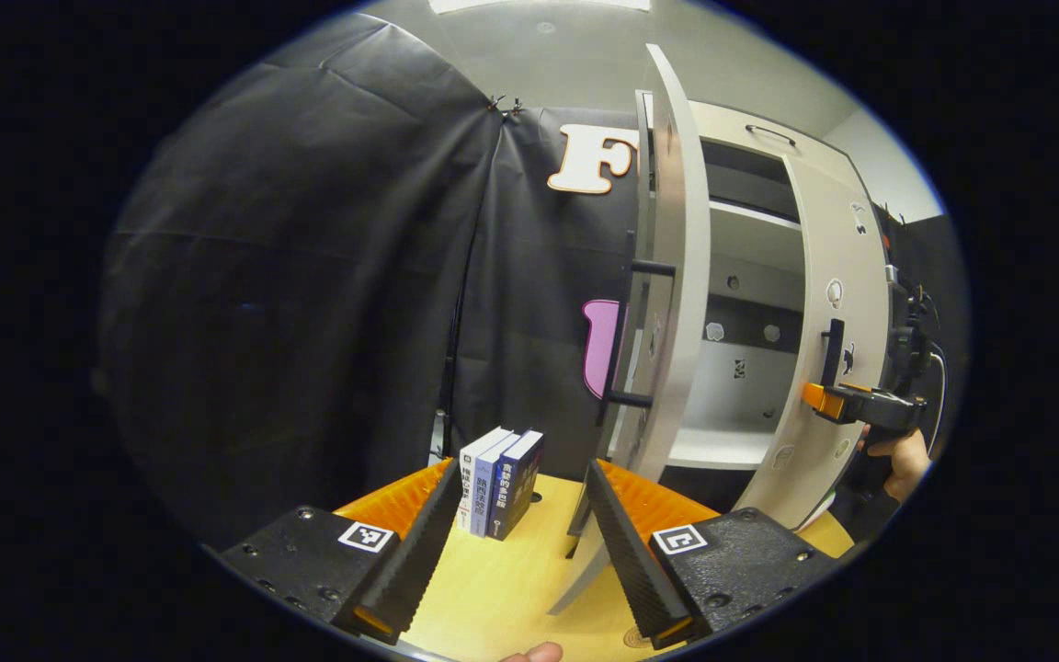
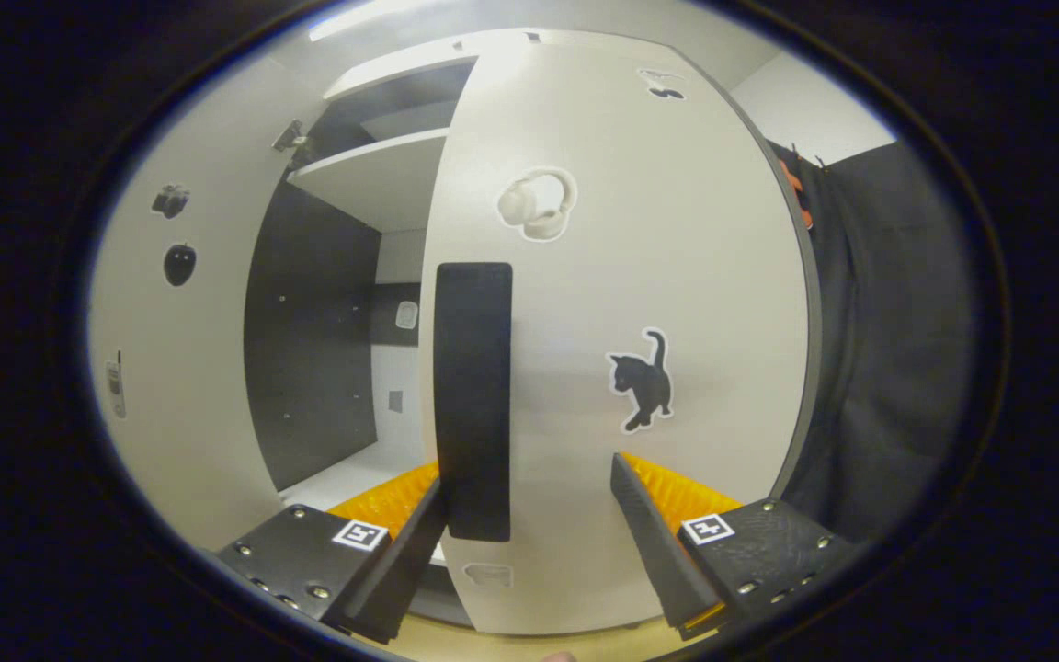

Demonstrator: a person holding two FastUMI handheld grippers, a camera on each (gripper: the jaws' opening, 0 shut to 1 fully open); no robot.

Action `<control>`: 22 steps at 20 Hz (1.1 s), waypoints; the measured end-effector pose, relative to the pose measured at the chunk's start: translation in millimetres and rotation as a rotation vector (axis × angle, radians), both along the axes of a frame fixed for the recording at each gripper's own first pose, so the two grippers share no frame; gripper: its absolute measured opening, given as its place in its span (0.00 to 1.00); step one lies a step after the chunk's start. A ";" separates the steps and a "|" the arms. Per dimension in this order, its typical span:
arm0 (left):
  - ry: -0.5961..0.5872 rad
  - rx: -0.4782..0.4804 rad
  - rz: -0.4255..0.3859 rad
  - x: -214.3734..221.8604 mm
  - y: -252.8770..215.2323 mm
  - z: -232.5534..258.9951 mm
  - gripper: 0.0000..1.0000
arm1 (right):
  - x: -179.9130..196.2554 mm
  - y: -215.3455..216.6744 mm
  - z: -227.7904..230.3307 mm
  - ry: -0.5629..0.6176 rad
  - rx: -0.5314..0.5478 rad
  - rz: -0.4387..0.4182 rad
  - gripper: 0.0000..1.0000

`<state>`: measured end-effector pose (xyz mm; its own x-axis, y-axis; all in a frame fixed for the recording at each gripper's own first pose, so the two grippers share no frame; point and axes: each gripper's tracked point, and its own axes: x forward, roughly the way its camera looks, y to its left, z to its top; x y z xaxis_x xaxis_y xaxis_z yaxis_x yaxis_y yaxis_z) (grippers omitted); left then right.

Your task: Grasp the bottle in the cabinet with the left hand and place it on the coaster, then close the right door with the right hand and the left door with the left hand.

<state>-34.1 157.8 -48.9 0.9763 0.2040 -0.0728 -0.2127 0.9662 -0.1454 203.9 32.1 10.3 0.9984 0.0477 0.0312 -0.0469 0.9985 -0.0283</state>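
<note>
Against the white right cabinet door [image 2: 621, 386], the right gripper [image 2: 529, 515] stood with its fingers spread wide, the door's black bar handle [image 2: 472, 395] rising between them, nearer the left finger; contact could not be made out. That door bore a black cat sticker [image 2: 644, 379]. From the left gripper view, the right gripper [image 1: 828, 400] reached level to the handle. The left gripper [image 1: 516, 542] hung open over the pale wooden table [image 1: 502, 588], the white left door [image 1: 672, 303] ajar ahead, beside three upright books [image 1: 500, 480].
</note>
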 end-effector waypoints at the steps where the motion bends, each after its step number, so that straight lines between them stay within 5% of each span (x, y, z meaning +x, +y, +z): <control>1: -0.002 0.005 -0.014 4.8 1.1 1.8 0.87 | 2.1 0.0 -0.1 -0.003 0.000 -0.010 1.00; 16: -0.056 0.027 -0.196 39.6 -3.7 35.8 0.87 | 10.6 0.7 -4.0 0.022 0.019 -0.068 0.97; 22: -0.033 0.074 -0.266 51.5 -14.9 29.2 0.87 | -12.9 0.7 -11.5 0.051 0.017 -0.046 1.00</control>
<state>17.4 142.9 -19.7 0.9978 -0.0562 -0.0349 0.0535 0.9958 -0.0747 191.0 32.9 -1.1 0.9998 0.0013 -0.0193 -0.0015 0.9999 -0.0104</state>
